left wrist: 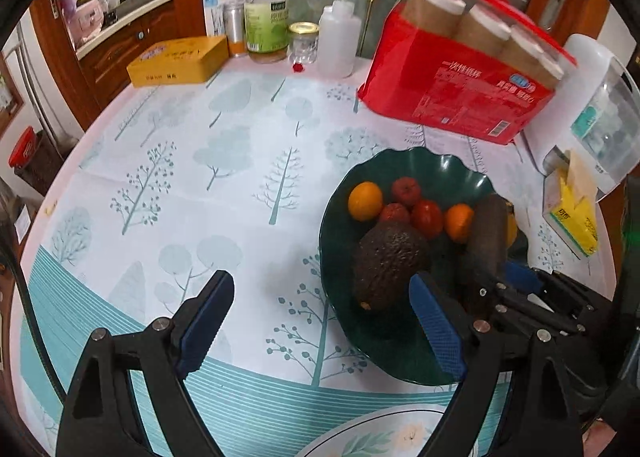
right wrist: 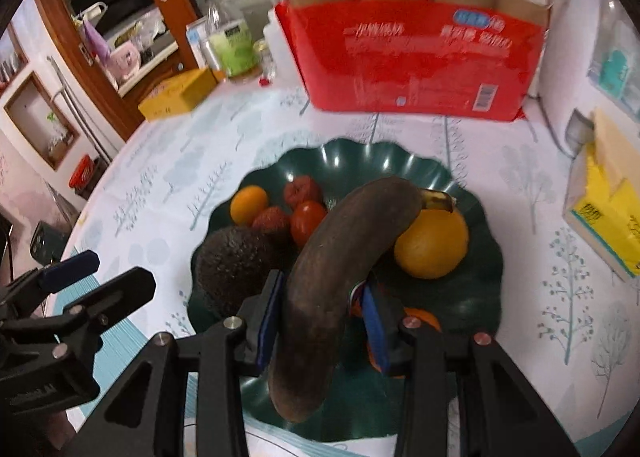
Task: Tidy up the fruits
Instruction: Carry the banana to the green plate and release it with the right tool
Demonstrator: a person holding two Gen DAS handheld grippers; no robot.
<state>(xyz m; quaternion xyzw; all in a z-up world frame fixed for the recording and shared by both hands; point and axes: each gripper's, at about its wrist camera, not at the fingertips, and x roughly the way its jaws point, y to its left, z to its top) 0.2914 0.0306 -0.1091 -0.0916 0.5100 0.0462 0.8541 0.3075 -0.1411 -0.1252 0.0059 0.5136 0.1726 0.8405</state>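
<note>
A dark green scalloped bowl (left wrist: 420,156) (right wrist: 360,149) holds an avocado (left wrist: 386,269) (right wrist: 232,269), small oranges (left wrist: 365,201) (right wrist: 248,204), a tomato (left wrist: 427,217) (right wrist: 306,221), knobbly red fruits (left wrist: 406,191) (right wrist: 302,189) and a big orange (right wrist: 432,245). My right gripper (right wrist: 320,325) is shut on a blackened banana (right wrist: 344,257) (left wrist: 486,233), tilted over the bowl. My left gripper (left wrist: 322,321) stands open and holds nothing. It hangs above the tablecloth at the bowl's left rim, and its right finger (left wrist: 436,329) overlaps the bowl beside the avocado.
A red pack of paper cups (left wrist: 452,97) stands behind the bowl. A yellow box (left wrist: 176,61) and bottles (left wrist: 266,13) line the far edge. On the right are a tissue box (left wrist: 572,213) and a white appliance (left wrist: 600,117). A flowered plate (left wrist: 384,437) lies at the near edge.
</note>
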